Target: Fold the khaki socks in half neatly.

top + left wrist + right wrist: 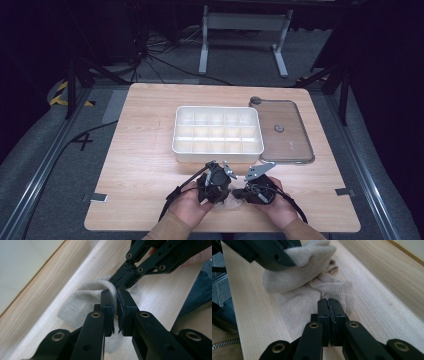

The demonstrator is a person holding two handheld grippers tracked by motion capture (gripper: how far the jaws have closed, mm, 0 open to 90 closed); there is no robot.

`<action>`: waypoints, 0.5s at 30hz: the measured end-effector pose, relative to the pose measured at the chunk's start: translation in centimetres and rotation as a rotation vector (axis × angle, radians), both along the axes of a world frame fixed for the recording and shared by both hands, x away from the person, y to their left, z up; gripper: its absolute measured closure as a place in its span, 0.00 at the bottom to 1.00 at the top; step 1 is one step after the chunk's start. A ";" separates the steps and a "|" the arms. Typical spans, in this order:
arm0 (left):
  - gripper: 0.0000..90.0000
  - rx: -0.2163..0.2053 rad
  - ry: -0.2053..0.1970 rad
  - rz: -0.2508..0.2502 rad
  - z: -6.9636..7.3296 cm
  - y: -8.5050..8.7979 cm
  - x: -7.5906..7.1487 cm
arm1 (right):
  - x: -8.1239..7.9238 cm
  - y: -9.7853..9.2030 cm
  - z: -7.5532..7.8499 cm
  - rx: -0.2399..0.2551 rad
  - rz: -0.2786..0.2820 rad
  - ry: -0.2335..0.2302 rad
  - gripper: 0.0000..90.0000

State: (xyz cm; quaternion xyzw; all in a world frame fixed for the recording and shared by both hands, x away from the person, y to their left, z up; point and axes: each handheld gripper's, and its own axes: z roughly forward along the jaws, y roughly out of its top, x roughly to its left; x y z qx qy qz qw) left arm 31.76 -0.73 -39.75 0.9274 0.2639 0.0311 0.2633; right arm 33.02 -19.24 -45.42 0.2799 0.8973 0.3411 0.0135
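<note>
We are holding both tongs low over the near edge of the table (150,200), tips turned in toward each other. The left tongs (116,293) are clamping a fold of the cloth (82,302), the fabric pinched between the pads. The right tongs (328,302) are pressed together; their tips are lying on the cloth (299,307), and we cannot tell whether any fabric is caught between them. In the left gripper view, the right tongs are reaching in from the upper right and meeting the same pale bunch of cloth just beyond our own tips.

In the high view the left tongs (216,181) and right tongs (252,189) are sitting side by side, a hand (192,207) wrapped around each body, forearms coming in from the bottom edge in tan sleeves. The cloth (231,202) is showing as a small pale patch between the hands.

Farther out, a white tray (218,150) with many compartments is standing at the middle of the table, and a clear lid (287,132) is lying flat just to its right. Around the table, grey floor, cables and a metal stand (245,30) are fading into a dark room.
</note>
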 end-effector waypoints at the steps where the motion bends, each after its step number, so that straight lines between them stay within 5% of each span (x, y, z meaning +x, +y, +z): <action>1: 0.93 -0.004 -0.001 -0.002 -0.2 0.0 0.1 | 0.0 0.0 0.0 0.000 0.000 0.000 0.98; 4: 0.91 -0.022 0.037 -0.002 -0.6 0.2 0.4 | 0.0 0.0 0.0 -0.003 0.005 -0.007 0.98; 9: 0.73 -0.085 0.088 0.009 -0.3 0.8 0.6 | -0.1 0.0 0.1 -0.007 0.010 -0.012 0.98; 15: 0.69 -0.107 0.081 0.023 0.6 1.7 0.6 | -0.2 -0.2 0.7 -0.018 0.006 -0.012 0.98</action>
